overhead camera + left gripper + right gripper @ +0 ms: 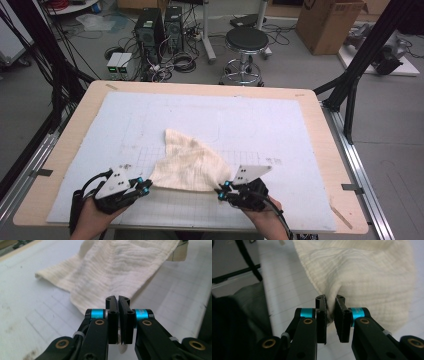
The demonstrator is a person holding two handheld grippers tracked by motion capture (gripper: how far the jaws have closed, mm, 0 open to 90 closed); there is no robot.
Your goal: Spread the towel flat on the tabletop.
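Observation:
A cream, crinkled cloth (pixel 187 162) lies on the white gridded mat (pixel 260 115), bunched into a rough triangle with its far tip pointing away from me. My left gripper (pixel 146 186) is at the cloth's near left corner. In the left gripper view the cloth (pixel 120 270) stretches away from the left gripper (pixel 118 298), whose jaws are pressed together on a thin edge. My right gripper (pixel 221 190) holds the near right corner. In the right gripper view a fold of the cloth (pixel 362 272) is pinched in the right gripper (pixel 330 298). The near edge hangs taut between the two.
The mat covers a wooden table (pixel 82 120) with black frame poles at both sides. On the floor beyond stand a black stool (pixel 246 40), computer towers (pixel 150 30) with cables, and a cardboard box (pixel 327 22).

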